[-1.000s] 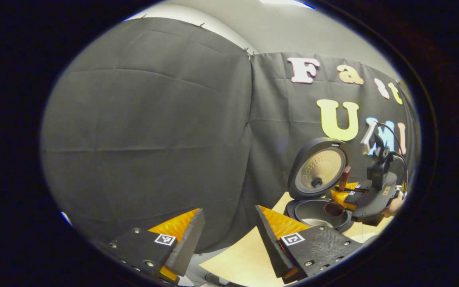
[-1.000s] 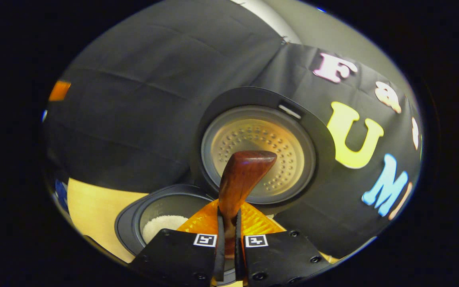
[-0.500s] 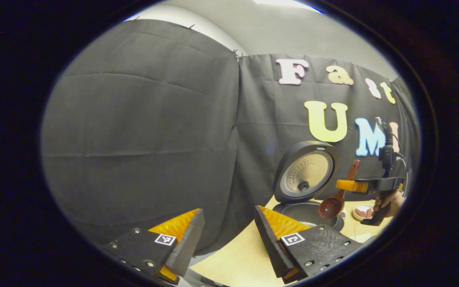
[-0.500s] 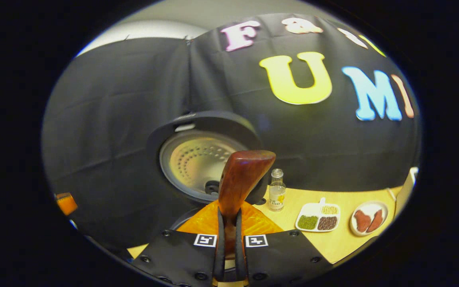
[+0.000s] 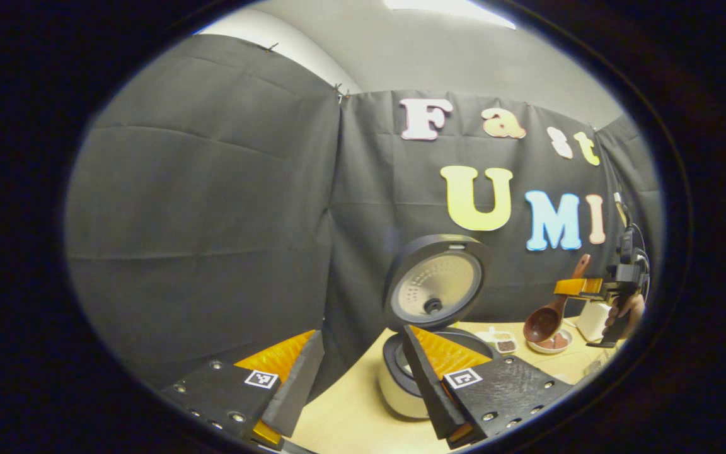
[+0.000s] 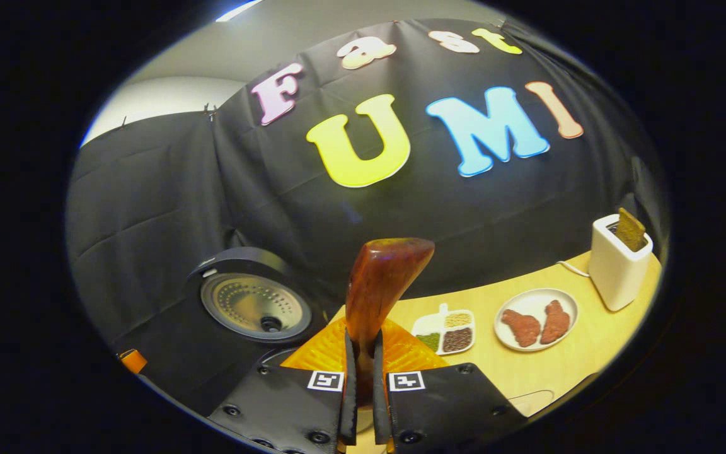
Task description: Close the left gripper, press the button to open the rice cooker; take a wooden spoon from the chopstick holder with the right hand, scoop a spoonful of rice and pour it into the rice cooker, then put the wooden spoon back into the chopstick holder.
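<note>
Right gripper (image 6: 363, 403) has its jaws clamped on the wooden spoon (image 6: 379, 287) — handle standing up between them, bowl hanging below. The chopstick holder (image 6: 618, 268) sits well off to the jaws' right, a dark utensil in it. Behind-left, the rice cooker (image 5: 429, 318) gapes, lid up. Left gripper (image 5: 363, 378) idles wide open, holding nothing. Next, I'd judge — return the spoon.

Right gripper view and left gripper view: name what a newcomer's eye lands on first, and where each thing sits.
Front and centre in the right gripper view, the wooden spoon stands upright, pinched by the right gripper. To its left the rice cooker gapes open, its lid raised against the black cloth. On the wooden table to the right sit a plate of red pieces, a divided dish of grains and a white holder.
</note>
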Motion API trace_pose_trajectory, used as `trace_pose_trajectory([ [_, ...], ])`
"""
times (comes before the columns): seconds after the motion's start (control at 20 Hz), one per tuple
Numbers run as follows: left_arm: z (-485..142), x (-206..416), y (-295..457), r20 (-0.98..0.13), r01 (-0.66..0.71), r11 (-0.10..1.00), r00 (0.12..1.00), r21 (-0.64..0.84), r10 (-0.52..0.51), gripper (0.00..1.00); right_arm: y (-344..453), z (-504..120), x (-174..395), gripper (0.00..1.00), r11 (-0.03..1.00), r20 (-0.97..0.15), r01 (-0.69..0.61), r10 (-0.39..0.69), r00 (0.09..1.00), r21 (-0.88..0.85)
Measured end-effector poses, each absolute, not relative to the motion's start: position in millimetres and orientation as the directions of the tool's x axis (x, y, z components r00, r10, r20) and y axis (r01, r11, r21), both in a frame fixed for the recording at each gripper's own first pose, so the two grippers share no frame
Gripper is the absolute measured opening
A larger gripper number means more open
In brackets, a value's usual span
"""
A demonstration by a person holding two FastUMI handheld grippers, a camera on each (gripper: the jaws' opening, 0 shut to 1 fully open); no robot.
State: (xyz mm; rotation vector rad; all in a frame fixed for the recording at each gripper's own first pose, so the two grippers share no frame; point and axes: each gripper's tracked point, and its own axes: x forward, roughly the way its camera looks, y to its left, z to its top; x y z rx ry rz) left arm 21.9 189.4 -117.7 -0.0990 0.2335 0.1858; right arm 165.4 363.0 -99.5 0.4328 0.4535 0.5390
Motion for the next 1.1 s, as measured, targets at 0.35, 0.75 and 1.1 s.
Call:
trace_pose_trajectory([
  [0.35, -101.8, 36.9, 126.3, -0.214, -0.081, 0.993, 0.975, -0.089, 0.060, 0.78, 237.7, -109.6, 165.6, 0.12, 0.864, -0.331, -0.236, 0.403, 0.853, 0.445],
  [0.75, -90.6, 37.9, 63.6, -0.212, 0.003, 0.996, 0.977, -0.086, -0.021, 0.78, 105.7, -141.2, 150.3, 0.12, 0.936, -0.383, -0.090, 0.225, 0.896, 0.340],
  [1.1, -77.7, 37.7, 24.1, -0.205, 0.048, 0.997, 0.977, -0.059, -0.059, 0.78, 42.4, -177.8, 140.2, 0.08, 0.957, -0.438, 0.004, 0.129, 0.890, 0.289],
])
